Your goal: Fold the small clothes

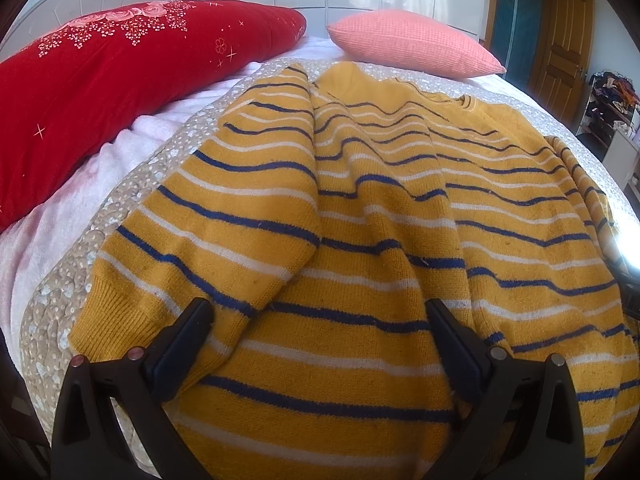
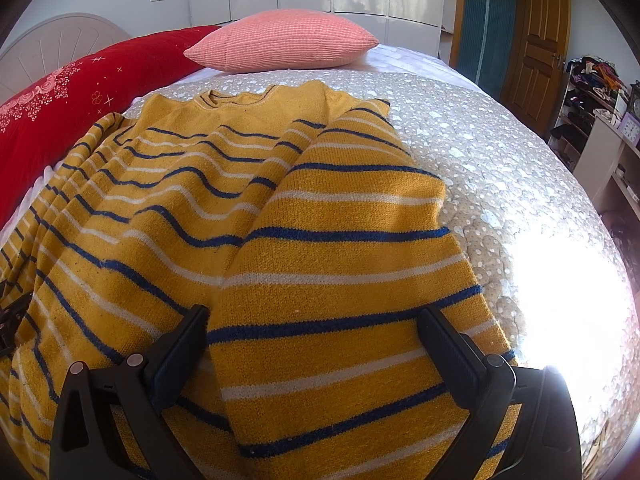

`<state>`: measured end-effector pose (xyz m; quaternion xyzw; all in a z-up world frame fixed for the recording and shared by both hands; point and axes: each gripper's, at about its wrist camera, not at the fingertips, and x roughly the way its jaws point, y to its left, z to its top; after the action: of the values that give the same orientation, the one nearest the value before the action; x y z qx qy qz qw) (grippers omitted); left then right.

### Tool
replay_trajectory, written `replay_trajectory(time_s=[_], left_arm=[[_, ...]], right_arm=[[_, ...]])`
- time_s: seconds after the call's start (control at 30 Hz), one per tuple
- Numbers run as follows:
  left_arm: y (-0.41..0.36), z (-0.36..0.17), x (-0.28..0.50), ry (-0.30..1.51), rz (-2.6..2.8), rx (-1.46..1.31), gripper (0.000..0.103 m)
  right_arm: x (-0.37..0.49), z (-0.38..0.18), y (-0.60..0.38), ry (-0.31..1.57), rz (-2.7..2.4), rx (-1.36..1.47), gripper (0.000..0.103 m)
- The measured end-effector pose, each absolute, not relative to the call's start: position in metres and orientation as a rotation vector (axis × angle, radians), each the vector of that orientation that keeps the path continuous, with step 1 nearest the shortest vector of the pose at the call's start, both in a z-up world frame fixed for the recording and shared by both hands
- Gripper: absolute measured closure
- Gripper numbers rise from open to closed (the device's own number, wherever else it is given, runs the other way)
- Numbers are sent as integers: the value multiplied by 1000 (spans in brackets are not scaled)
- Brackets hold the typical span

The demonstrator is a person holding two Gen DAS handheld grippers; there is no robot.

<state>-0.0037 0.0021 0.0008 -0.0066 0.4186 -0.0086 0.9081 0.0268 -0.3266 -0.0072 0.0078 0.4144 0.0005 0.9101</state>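
Observation:
A yellow knit sweater [image 1: 380, 248] with blue and white stripes lies spread on the bed, neck away from me. Its left sleeve [image 1: 224, 216] lies folded down over the body, its cuff near the front. In the right wrist view the sweater [image 2: 168, 208] shows its right sleeve [image 2: 344, 264] folded over the body too. My left gripper [image 1: 320, 320] is open just above the sweater's lower part, its fingers on either side of a stretch of fabric. My right gripper [image 2: 314, 324] is open over the right sleeve's lower end, holding nothing.
A quilted beige bedspread with white dots [image 2: 500, 168] covers the bed. A red pillow [image 1: 100, 92] and a pink pillow [image 1: 412, 44] lie at the headboard. A wooden door [image 2: 536, 40] and cluttered shelves [image 2: 592, 92] stand to the right. Bright sun glare [image 2: 572, 304] falls on the bedspread.

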Motion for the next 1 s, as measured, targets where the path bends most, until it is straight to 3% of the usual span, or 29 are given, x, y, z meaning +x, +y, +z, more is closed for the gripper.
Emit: replay_trajectory(time_s=[1.0], left_arm=[[0,-2,-14,796,4,4,0]], right_arm=[[27,-7,-323,852,2,20,0]])
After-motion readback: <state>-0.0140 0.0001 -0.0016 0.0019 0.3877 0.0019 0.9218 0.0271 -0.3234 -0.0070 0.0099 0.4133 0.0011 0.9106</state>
